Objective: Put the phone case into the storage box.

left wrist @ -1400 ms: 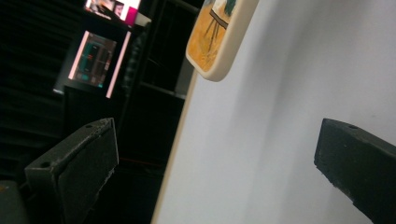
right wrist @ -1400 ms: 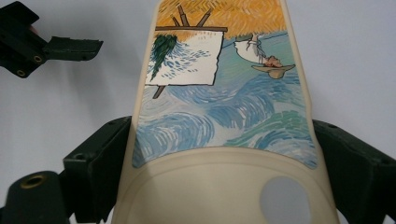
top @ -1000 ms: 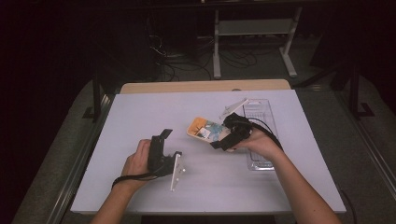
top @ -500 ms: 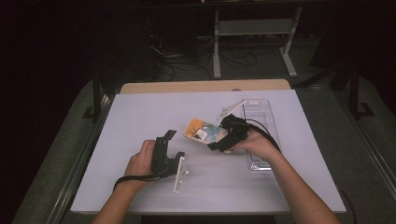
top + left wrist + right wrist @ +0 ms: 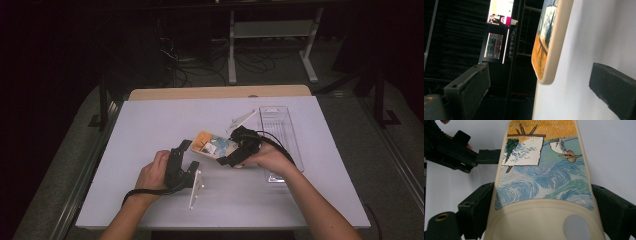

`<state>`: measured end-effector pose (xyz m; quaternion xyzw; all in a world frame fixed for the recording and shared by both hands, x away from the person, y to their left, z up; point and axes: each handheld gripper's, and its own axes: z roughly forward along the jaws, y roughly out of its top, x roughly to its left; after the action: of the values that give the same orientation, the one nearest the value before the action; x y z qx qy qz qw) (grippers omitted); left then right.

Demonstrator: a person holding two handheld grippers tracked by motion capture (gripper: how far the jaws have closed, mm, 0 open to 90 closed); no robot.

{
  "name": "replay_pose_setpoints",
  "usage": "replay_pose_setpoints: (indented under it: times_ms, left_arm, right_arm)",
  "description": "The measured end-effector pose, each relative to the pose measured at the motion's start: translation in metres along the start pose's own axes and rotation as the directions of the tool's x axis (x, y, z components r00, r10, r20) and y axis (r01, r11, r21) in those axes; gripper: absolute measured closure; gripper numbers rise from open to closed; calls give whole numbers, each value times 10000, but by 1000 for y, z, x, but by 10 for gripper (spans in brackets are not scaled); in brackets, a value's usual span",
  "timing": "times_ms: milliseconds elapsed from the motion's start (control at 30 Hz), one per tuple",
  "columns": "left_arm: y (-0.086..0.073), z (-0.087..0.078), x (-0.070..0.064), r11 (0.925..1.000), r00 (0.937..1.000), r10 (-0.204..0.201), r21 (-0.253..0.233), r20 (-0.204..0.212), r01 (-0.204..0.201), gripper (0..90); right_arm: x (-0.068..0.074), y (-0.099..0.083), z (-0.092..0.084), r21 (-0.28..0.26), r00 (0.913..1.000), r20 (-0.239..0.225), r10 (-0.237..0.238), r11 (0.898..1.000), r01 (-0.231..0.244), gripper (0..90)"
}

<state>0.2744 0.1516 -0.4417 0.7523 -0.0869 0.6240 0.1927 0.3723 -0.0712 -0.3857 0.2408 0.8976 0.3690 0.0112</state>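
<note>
while the right claw (image 5: 231,159) grips a cream-edged phone case (image 5: 212,145) near the centre of the white tabletop (image 5: 150,125), its two black jaws press against the case's long sides, closed on it as far as the case allows, as the right gripper view shows. there the phone case (image 5: 544,182) runs up toward twelve o'clock between the jaws, printed with a painted scene: blue and green swirls, an orange brushed field, a white canvas on an easel, and a small figure in a straw hat. no brand name or readable writing shows on it; a plain grey round spot sits at about five o'clock on the cream part.

the left claw (image 5: 186,156) lies at about eight o'clock from the case in the high view, its jaws spread wide with nothing between them. in the left gripper view the orange end of the phone case (image 5: 549,42) hangs at twelve o'clock, ahead of the gap and apart from both jaws. in the right gripper view the left claw (image 5: 486,156) reaches in from ten o'clock, one jaw tip just beside the case's edge, possibly touching it; the angle leaves that unclear.

a clear plastic tray (image 5: 280,137) lies at three o'clock from the case.
</note>
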Motion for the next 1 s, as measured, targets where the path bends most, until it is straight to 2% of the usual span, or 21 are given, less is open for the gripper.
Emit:
replay_pose_setpoints:
  times_ms: [67,167,200,300,367,500,600,633,733,800,867,1000]
  left_arm:
    - [1,0,0,10000,10000,32,-50,-47,-33,54]
    - [3,0,-1,9999,9999,93,-76,-128,-94,65]
    - [3,0,0,9998,9998,135,-111,-149,-137,66]
    - [4,-1,-1,9995,9994,228,-199,-244,-233,132]
    - [5,-1,-1,9993,9991,302,-200,-300,-308,140]
    - [7,-1,-2,9984,9981,455,-312,-421,-468,166]
    - [8,-3,-2,9972,9966,679,-270,-458,-692,197]
    - [8,-2,-3,9974,9973,606,-363,-416,-621,206]
    - [9,-2,-3,9956,9954,905,-201,-329,-912,263]
    - [10,-2,-3,9944,9940,1025,-199,-386,-1034,290]
    - [11,-2,-4,9935,9925,1105,-230,-525,-1118,321]
    - [13,-2,-5,9906,9899,1333,-254,-474,-1346,389]
  right_arm:
    - [1,0,2,25,9999,-1,-155,9999,155,104]
    - [4,1,4,16,9999,-89,-124,9999,124,104]
    - [3,1,5,-20,9994,-29,-341,9994,341,104]
    - [5,2,6,-51,9992,-86,-396,9992,396,104]
    - [6,2,7,-27,9986,-88,-514,9987,514,104]
    - [9,3,8,-34,9993,-154,-344,9994,344,105]
    - [10,4,9,-75,9987,-167,-488,9988,487,104]
    - [10,4,10,-70,9986,-178,-500,9987,499,104]
    - [11,5,11,-114,9984,-230,-519,9986,517,104]
    - [13,5,11,-150,9989,-249,-409,9991,406,104]
    - [13,5,12,-184,9983,-276,-514,9985,509,104]
    - [16,6,12,-167,9990,-391,-207,9997,200,104]
